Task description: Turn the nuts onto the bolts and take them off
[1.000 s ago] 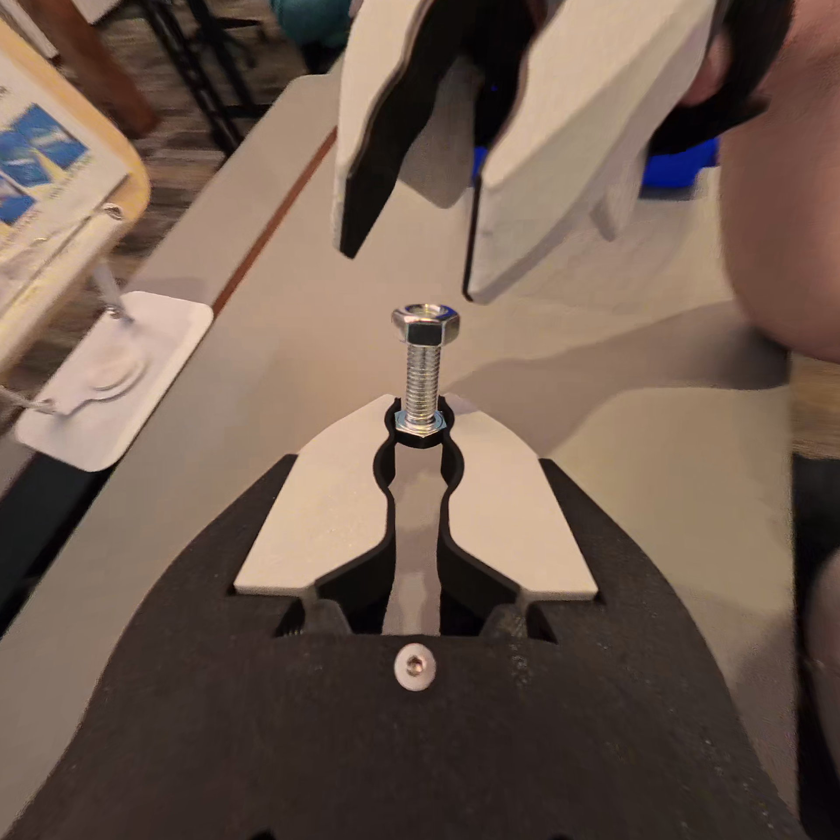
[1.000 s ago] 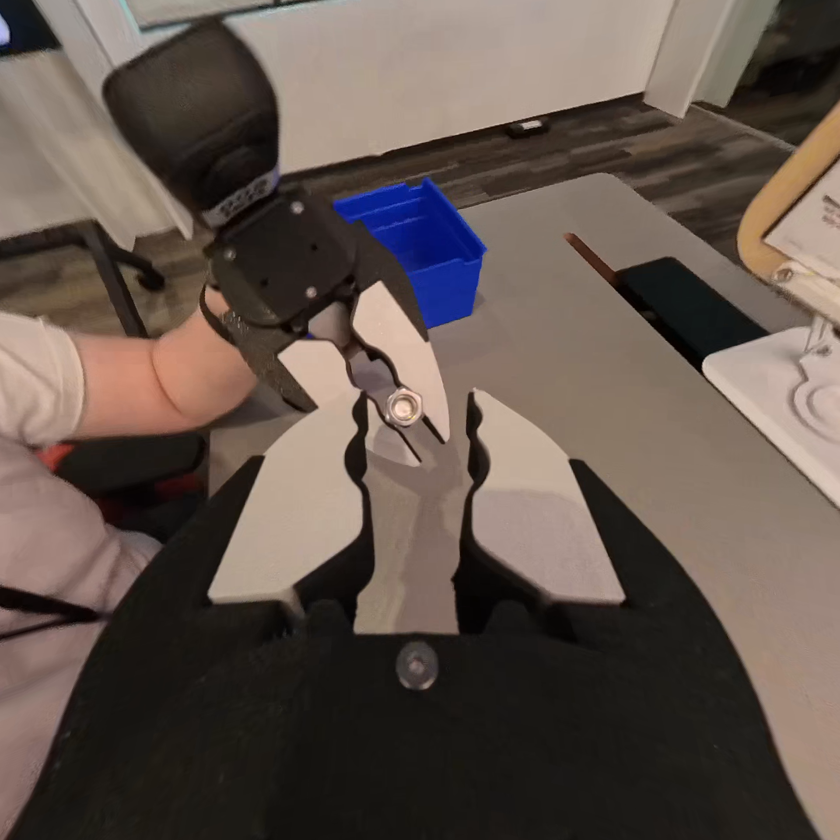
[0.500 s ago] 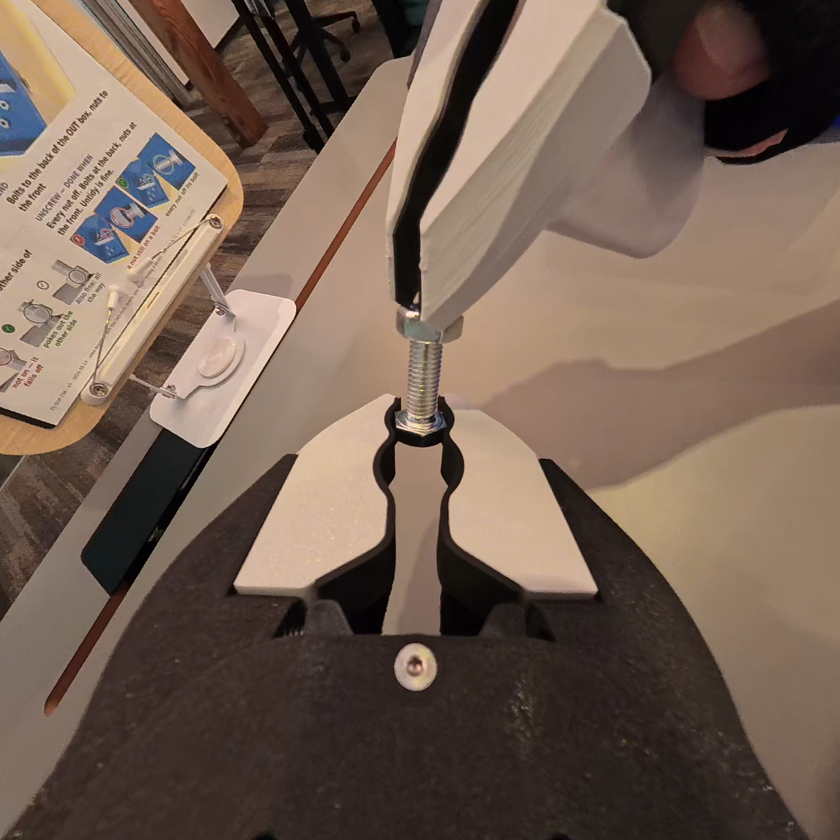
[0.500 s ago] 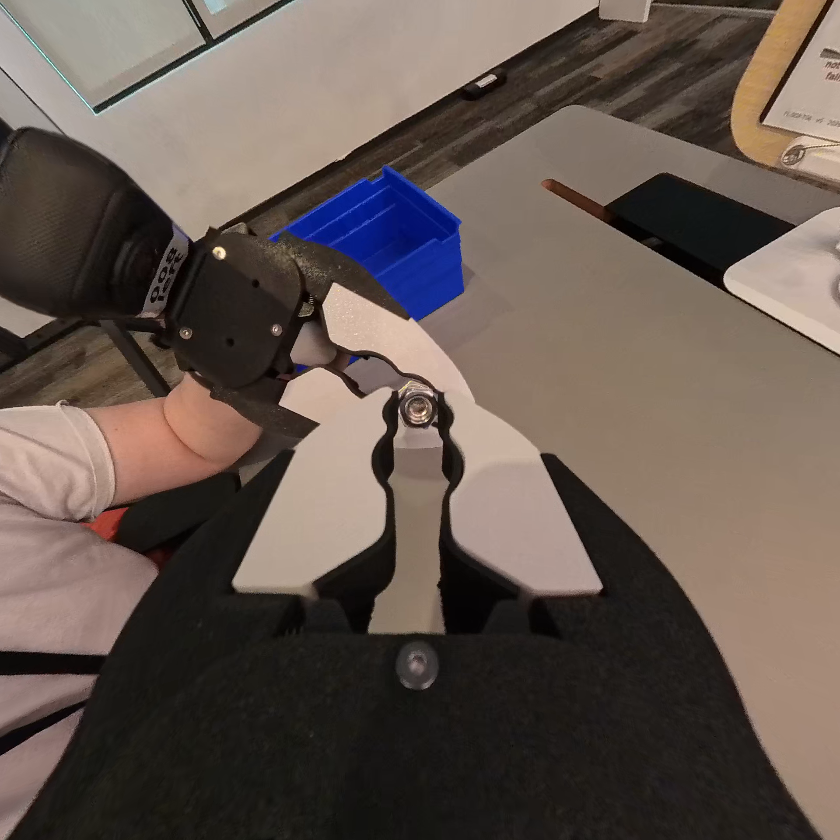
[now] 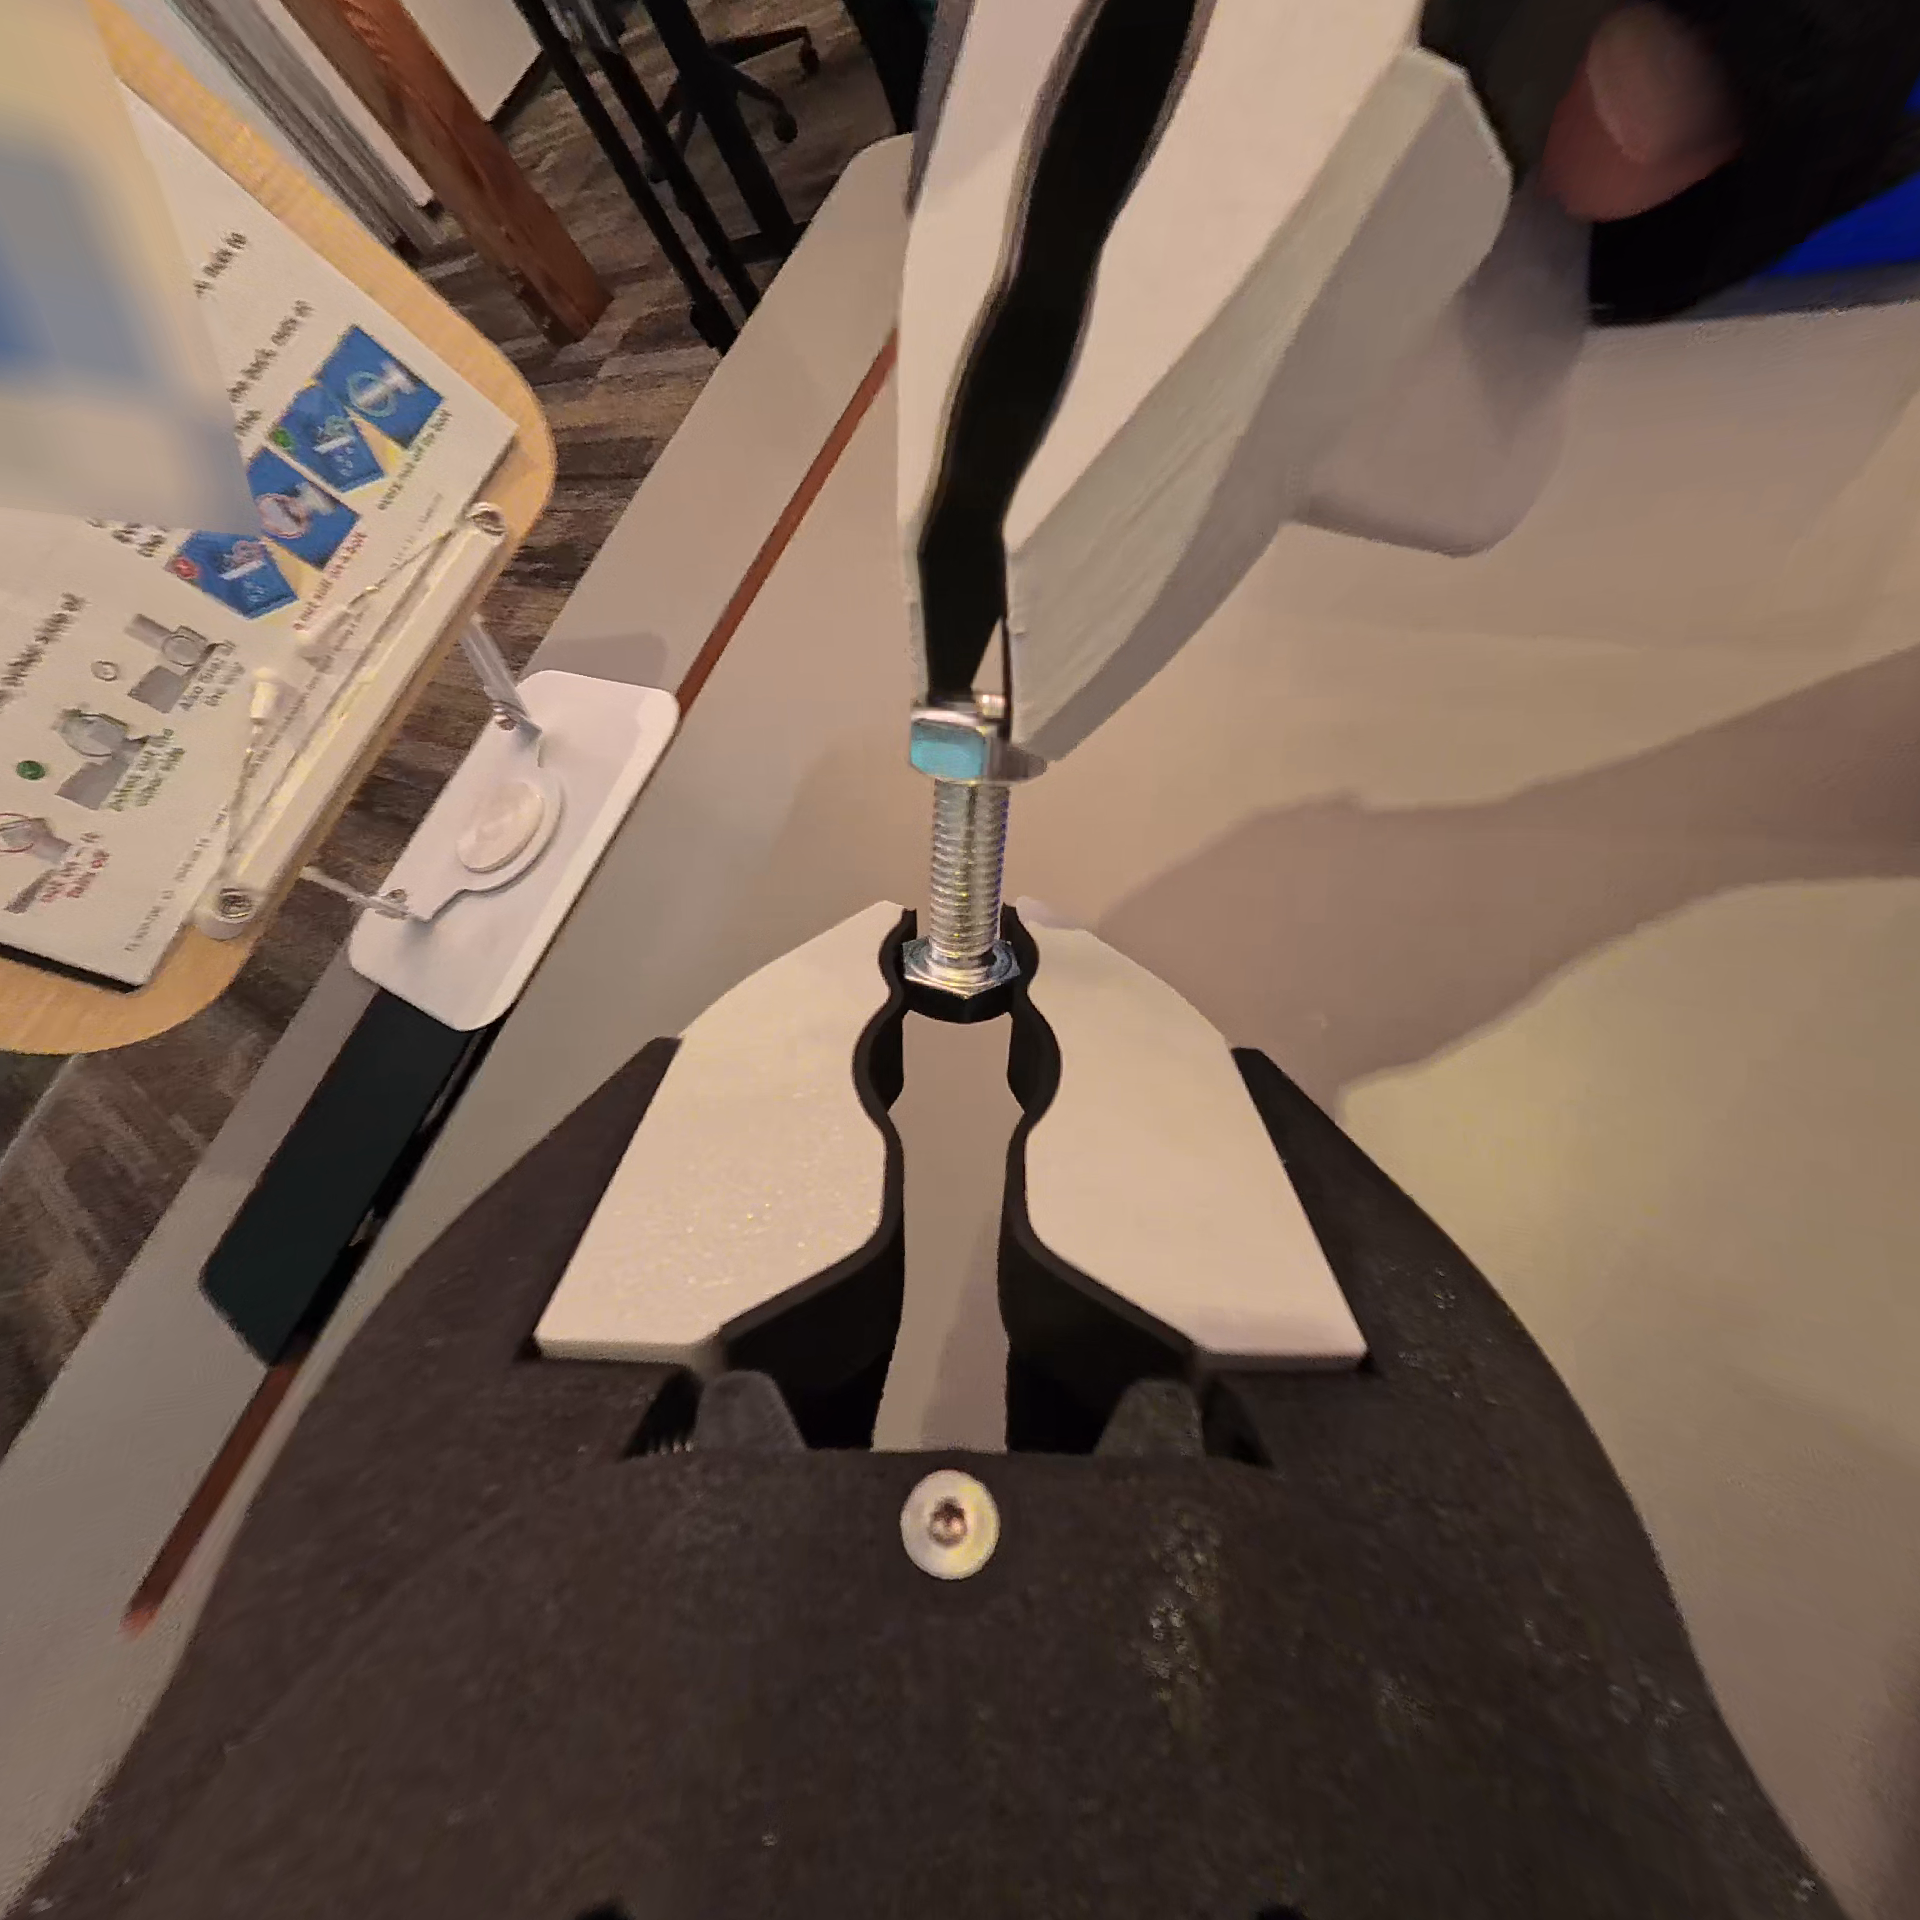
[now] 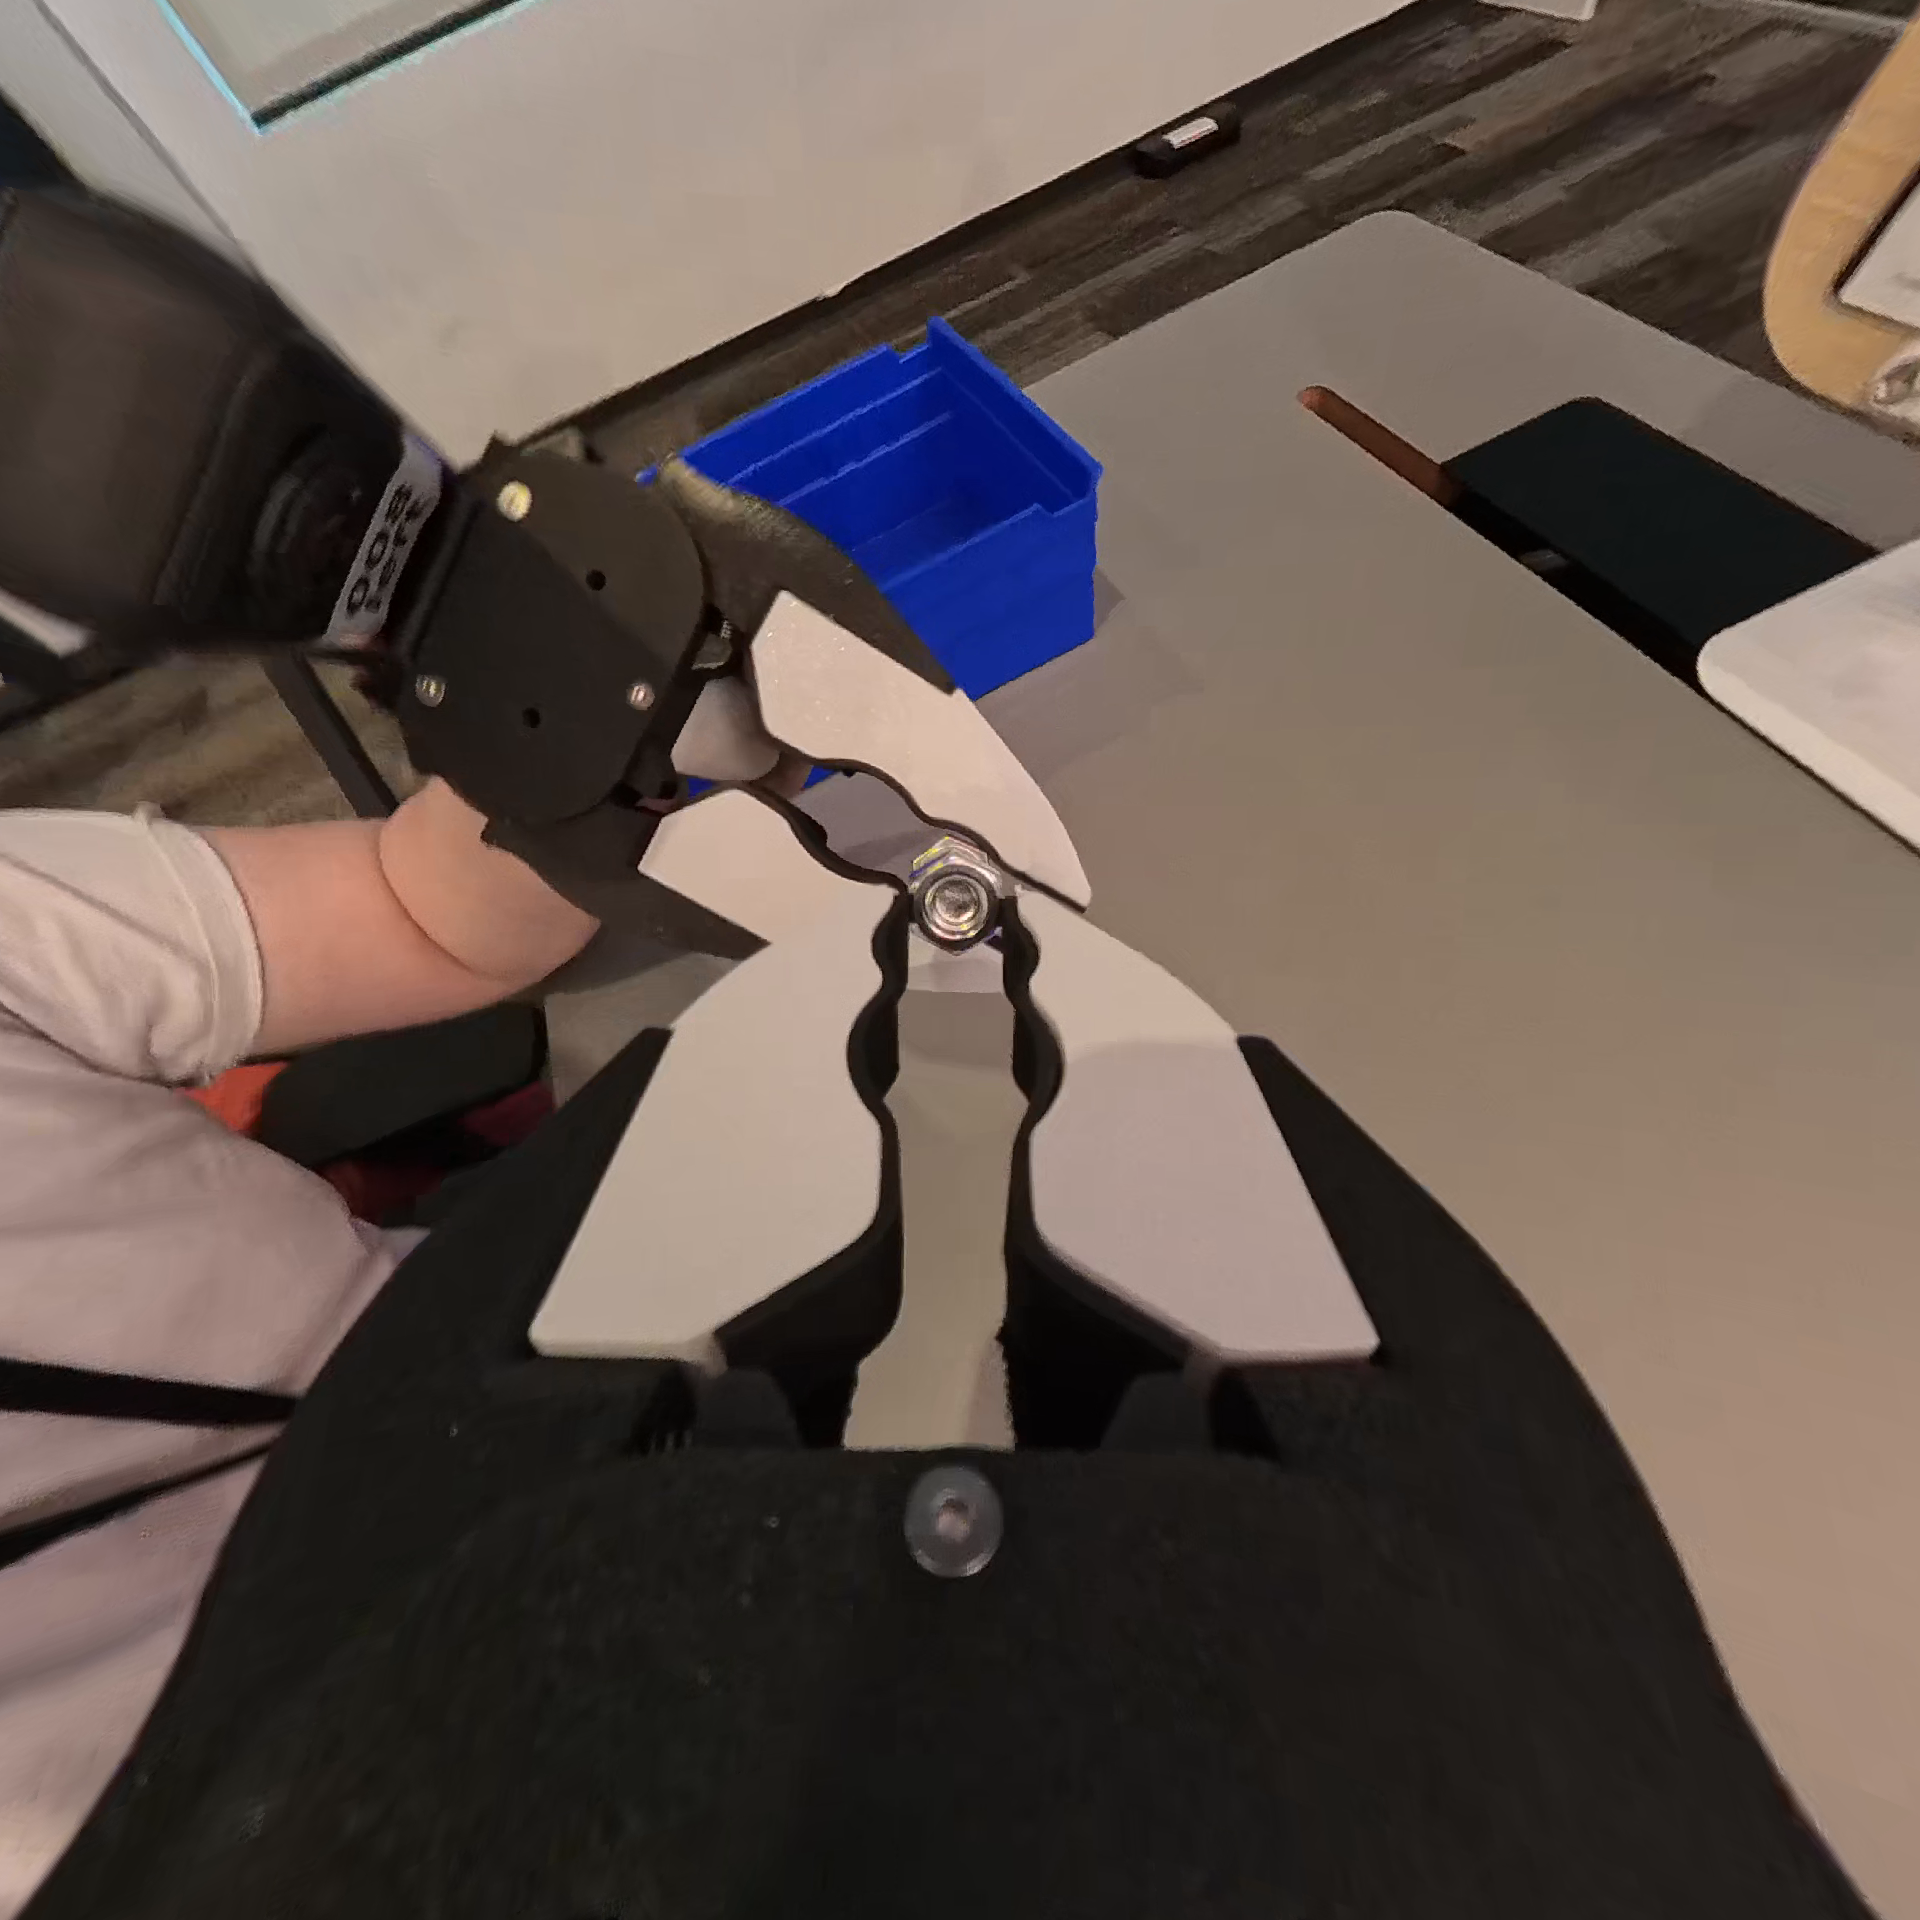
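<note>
gripping the bolt [image 5: 964, 873] by its hex end in the notch at the tips, the left tongs [image 5: 961, 982] are holding it upright over the grey worktop [image 5: 1558, 1195] in the left wrist view. the right tongs [image 5: 997, 686] are now pinching the nut [image 5: 951, 743] at the free end of the thread, where a second ago they were hanging open above it. a printed instruction board [image 5: 249, 623] is standing at the left edge.

looking down the bolt's axis in the right wrist view, the right tongs [image 6: 954, 920] are sitting narrowed onto the nut [image 6: 951, 906], with the left tongs [image 6: 997, 873] crossing in from the left and a blue bin [image 6: 935, 540] resting farther back on the worktop [image 6: 1507, 935]. the view is tilting compared with half a second ago, so a turn is probably under way; the nut is sitting at the very tip, and whether it is going on or coming off i cannot tell.
</note>
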Available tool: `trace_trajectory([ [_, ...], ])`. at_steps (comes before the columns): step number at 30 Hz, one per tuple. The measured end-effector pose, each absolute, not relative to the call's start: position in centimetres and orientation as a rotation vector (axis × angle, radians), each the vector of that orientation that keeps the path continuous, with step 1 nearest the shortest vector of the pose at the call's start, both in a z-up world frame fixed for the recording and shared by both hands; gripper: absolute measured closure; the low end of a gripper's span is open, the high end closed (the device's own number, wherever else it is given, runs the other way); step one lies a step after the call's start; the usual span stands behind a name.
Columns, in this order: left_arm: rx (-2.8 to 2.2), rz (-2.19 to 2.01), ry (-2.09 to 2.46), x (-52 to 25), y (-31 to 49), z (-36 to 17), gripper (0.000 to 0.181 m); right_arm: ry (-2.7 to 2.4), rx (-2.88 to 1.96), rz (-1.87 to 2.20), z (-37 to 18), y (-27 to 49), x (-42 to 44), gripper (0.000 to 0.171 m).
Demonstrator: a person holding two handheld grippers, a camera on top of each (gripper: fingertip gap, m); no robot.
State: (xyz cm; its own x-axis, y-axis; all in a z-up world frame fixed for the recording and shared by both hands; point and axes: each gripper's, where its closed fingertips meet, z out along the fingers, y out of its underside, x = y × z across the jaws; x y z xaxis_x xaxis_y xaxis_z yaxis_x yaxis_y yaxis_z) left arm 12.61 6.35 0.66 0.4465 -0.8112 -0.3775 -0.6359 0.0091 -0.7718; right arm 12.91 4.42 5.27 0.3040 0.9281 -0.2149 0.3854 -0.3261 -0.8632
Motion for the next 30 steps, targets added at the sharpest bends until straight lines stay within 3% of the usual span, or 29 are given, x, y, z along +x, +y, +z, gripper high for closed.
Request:
trace_trajectory([
  [8,-1.733,-0.643,1.520,13.7,1.4,-0.9,0.166,-1.735,-1.357,0.726,4.2,0.9,13.4,0.155],
  [14,-1.729,-0.757,1.544,14.0,0.6,-0.9,0.166,-1.761,-1.268,0.686,4.3,0.5,13.5,0.155],
  [15,-1.733,-0.728,1.527,13.9,1.0,-0.9,0.166,-1.713,-1.316,0.689,4.4,1.1,13.4,0.152],
  [17,-1.734,-0.643,1.469,13.7,2.2,-0.6,0.166,-1.586,-1.461,0.749,4.9,2.2,13.3,0.128],
  [20,-1.735,-0.522,1.367,13.2,4.0,0.1,0.166,-1.365,-1.703,0.874,5.3,3.4,13.2,0.127],
  [25,-1.727,-0.365,1.272,12.5,5.7,0.8,0.166,-1.150,-1.886,0.936,4.8,4.3,12.4,0.129],
  [30,-1.724,-0.378,1.299,12.6,5.3,0.7,0.166,-1.236,-1.854,0.889,4.4,3.8,11.8,0.154],
])
